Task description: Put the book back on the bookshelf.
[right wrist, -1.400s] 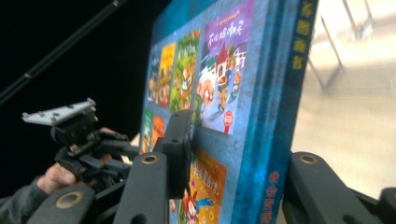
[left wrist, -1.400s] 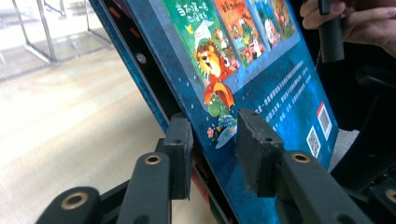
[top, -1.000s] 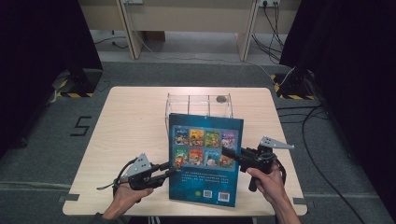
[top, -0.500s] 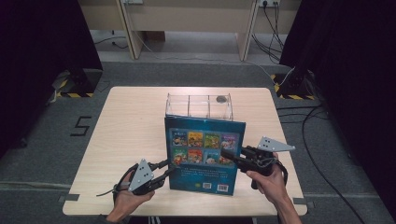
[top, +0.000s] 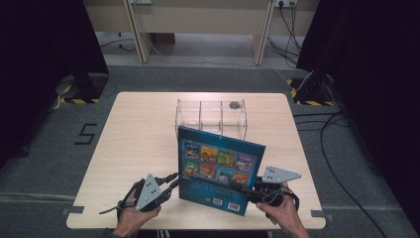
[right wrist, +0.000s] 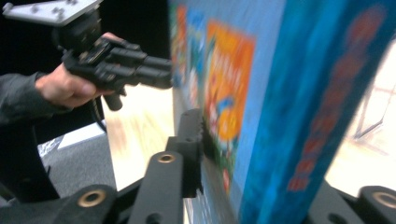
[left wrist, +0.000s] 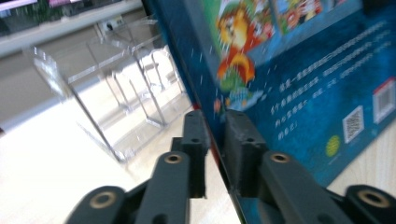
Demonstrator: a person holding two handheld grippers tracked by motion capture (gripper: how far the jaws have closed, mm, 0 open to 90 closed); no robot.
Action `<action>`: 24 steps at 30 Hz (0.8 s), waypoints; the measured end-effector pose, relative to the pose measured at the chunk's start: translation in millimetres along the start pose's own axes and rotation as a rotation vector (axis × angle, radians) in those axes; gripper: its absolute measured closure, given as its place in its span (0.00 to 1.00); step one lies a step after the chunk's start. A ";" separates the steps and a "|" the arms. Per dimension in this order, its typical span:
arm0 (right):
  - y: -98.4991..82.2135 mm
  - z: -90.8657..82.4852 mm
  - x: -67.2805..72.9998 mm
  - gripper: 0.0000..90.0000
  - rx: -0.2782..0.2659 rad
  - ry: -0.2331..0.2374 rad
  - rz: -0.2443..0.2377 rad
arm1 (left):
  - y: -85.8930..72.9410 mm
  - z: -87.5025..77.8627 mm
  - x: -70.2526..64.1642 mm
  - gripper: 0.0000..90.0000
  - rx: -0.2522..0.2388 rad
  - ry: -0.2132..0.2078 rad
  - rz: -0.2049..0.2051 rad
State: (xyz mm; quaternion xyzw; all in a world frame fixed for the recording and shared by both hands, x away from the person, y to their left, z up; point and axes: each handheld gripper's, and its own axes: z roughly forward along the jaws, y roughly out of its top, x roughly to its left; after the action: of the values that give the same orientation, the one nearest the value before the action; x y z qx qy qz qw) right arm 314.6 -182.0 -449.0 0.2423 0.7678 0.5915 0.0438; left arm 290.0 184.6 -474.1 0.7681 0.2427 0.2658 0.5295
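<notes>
A blue picture book stands on edge on the table, back cover toward me, tilted a little. My left gripper is shut on its left edge; in the left gripper view the jaws pinch the thin cover of the book. My right gripper grips the lower right side. Its jaws have just been closing, and in the right gripper view they straddle the book, one pad pressed on the cover. The left gripper shows beyond.
A clear acrylic divided box stands just behind the book, with a small dark round object in its right compartment. The light wooden table has bare surface to the left. Cables and dark curtains lie beyond the table.
The right gripper has dropped toward the table's front edge, and the book's right side came down with it, so the book sits lower and more tilted. The left gripper has barely moved.
</notes>
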 end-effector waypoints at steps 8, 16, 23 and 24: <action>-5.0 5.7 0.1 0.78 0.047 -0.098 -0.092 | -3.5 8.0 -12.5 0.83 0.061 -0.070 -0.014; 4.3 -1.8 8.8 0.85 0.025 -0.117 -0.196 | -18.0 14.9 9.4 0.57 0.117 -0.051 -0.241; 7.8 -2.5 15.1 0.87 0.025 -0.092 -0.295 | -20.1 28.7 16.4 0.35 0.098 -0.056 -0.307; 8.3 -2.7 16.0 0.87 0.025 -0.080 -0.307 | -19.6 30.2 16.3 0.31 0.098 -0.058 -0.300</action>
State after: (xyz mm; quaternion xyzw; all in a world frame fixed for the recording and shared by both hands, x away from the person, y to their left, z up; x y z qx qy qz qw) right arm 302.3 -176.1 -437.0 0.1460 0.8006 0.5582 0.1614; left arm 320.3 180.9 -499.1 0.7554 0.3519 0.1495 0.5321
